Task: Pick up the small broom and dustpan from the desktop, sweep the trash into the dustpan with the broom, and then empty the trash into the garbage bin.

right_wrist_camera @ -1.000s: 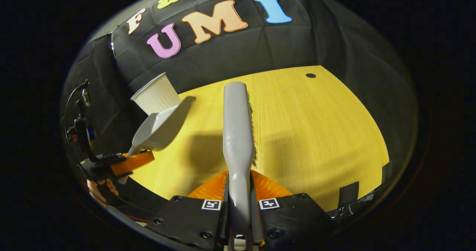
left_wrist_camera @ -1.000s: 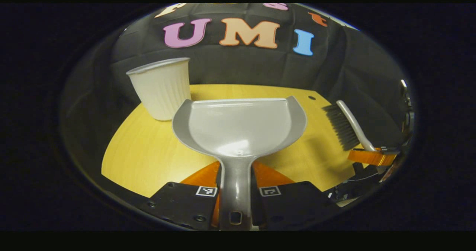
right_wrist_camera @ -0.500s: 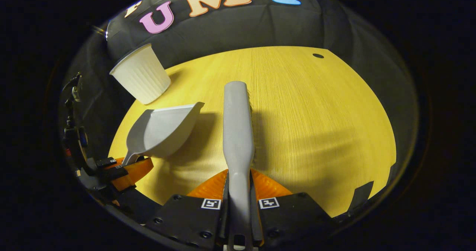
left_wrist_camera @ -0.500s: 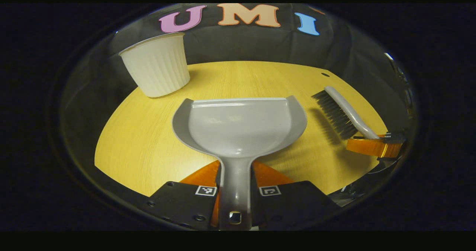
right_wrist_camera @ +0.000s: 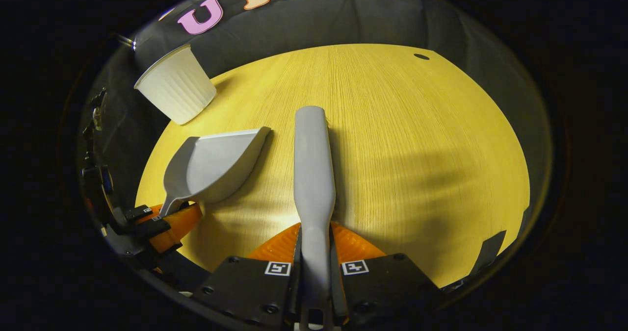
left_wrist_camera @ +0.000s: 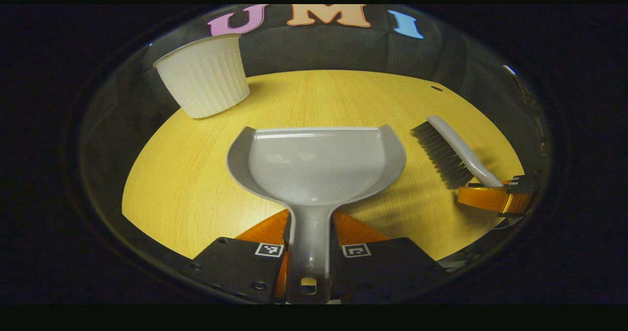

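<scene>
Bin [left_wrist_camera: 203, 82] first, since everything is placed from it: the white ribbed garbage bin stands upright at the far left of the desktop [left_wrist_camera: 324, 95], and over the last second it has slid away from the dustpan [left_wrist_camera: 316, 164] in your left gripper view. A second ago the pan's rim overlapped the bin's side; now bare wood shows between them and the pan sits nearer you, well apart from the bin and low over the desk. Your left gripper [left_wrist_camera: 308, 240] is clamped on the dustpan's handle, both fingers pressing it. No trash shows in the pan or on the wood, so emptying looks done and you appear to be bringing the tools back down. Farther right of the bin, the small broom [left_wrist_camera: 449, 152] hangs bristles-down close over the desk, lower than it was. Your right gripper [right_wrist_camera: 315, 242] is closed tight on the broom's handle. Setting both down gently is likely all that remains.
</scene>
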Motion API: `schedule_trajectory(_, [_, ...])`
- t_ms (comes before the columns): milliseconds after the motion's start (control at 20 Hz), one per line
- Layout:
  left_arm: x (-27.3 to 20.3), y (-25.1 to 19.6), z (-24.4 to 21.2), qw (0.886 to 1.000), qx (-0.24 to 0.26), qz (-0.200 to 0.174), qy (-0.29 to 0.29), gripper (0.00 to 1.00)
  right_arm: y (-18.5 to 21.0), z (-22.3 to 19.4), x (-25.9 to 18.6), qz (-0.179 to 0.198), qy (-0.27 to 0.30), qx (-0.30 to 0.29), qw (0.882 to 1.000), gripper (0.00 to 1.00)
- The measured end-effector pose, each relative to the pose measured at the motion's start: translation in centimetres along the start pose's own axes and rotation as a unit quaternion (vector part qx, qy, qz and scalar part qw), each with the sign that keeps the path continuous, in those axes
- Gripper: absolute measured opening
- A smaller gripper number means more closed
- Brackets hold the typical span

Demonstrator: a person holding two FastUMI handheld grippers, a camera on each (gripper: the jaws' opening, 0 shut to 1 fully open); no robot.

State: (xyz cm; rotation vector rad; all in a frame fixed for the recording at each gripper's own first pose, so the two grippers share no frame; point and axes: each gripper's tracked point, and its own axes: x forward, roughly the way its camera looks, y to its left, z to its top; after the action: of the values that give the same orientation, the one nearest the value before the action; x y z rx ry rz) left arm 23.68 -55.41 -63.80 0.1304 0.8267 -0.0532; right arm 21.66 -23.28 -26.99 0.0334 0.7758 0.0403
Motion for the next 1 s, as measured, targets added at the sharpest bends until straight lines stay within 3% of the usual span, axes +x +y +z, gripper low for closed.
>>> schedule_trajectory(200, [-0.1, 0.0, -0.2, 1.0, 0.002, 0.003, 0.003, 0.33, 0.0, 0.1, -0.5, 0.012, 0.0, 0.002, 1.0, 0.27])
schedule_trajectory(300, [-0.5, -1.0, -0.4, 1.0, -0.012, -0.007, 0.004, 0.57, 0.2, -0.3, -1.1, 0.029, 0.004, 0.001, 1.0, 0.28])
schedule_trajectory(400, [-0.7, -0.9, -0.6, 1.0, -0.005, -0.004, 0.004, 0.8, 0.5, -0.6, -1.4, 0.031, 0.002, -0.003, 1.0, 0.56])
schedule_trajectory(500, [-0.6, -0.6, -0.5, 1.0, 0.003, 0.003, -0.002, 0.81, 0.8, -0.7, -1.2, 0.031, 0.003, -0.002, 1.0, 0.63])
schedule_trajectory(550, [-0.9, -0.5, -0.4, 1.0, 0.003, 0.006, -0.005, 0.83, 0.9, -0.7, -1.6, 0.031, 0.001, -0.001, 1.0, 0.76])
schedule_trajectory(600, [-1.4, -0.1, 0.1, 1.0, -0.001, 0.009, -0.012, 0.83, 0.9, -0.5, -1.5, 0.033, -0.007, 0.001, 0.999, 0.78])
schedule_trajectory(650, [-1.6, 0.0, 0.5, 1.0, -0.004, 0.009, -0.02, 0.91, 0.9, -0.1, -1.9, 0.036, -0.013, 0.005, 0.999, 0.91])
schedule_trajectory(700, [-2.0, 0.0, 0.8, 1.0, -0.008, 0.008, -0.028, 0.88, 1.0, 0.3, -2.3, 0.039, -0.019, 0.009, 0.999, 0.91])
schedule_trajectory(750, [-2.6, -0.1, 1.4, 0.999, -0.011, 0.001, -0.038, 0.93, 1.1, 0.6, -2.6, 0.042, -0.026, 0.012, 0.999, 0.91])
schedule_trajectory(850, [-3.9, -0.1, 2.5, 0.998, -0.013, -0.014, -0.063, 0.89, 0.9, 1.5, -4.1, 0.045, -0.045, 0.017, 0.998, 0.91])
schedule_trajectory(1000, [-6.8, 0.0, 5.4, 0.994, -0.009, -0.019, -0.112, 0.89, 0.8, 4.4, -8.2, 0.047, -0.112, 0.025, 0.992, 0.91])
